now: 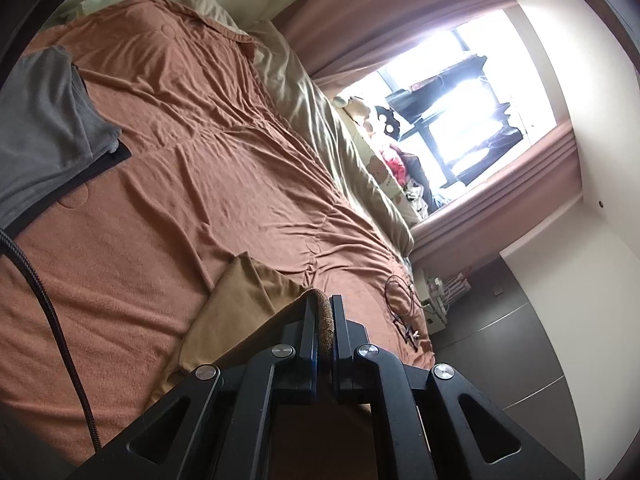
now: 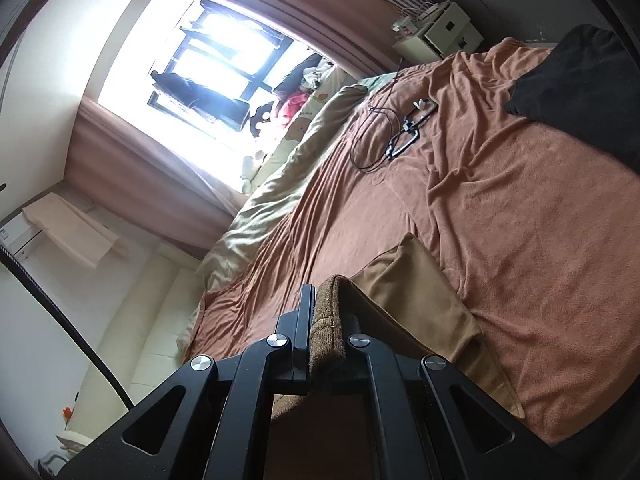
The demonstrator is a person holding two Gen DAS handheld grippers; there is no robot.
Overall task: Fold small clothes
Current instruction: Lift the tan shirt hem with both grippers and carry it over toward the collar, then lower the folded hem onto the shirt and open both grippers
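A tan brown garment [image 1: 244, 304] hangs over the rust-coloured blanket [image 1: 192, 128] of a bed. My left gripper [image 1: 325, 300] is shut on its ribbed brown hem, which shows squeezed between the two black fingers. In the right wrist view the same garment [image 2: 416, 280] drapes down to the right. My right gripper [image 2: 324, 292] is shut on another part of that ribbed hem, and the knit bulges between its fingers. Both grippers hold the cloth lifted above the bed.
Folded grey clothes [image 1: 44, 120] lie on a black piece at the left of the bed. A black garment [image 2: 580, 84] lies at the far right. A cable with clips [image 2: 400, 128] rests on the blanket. A beige duvet [image 1: 320, 120], window and nightstand [image 2: 440, 28] lie beyond.
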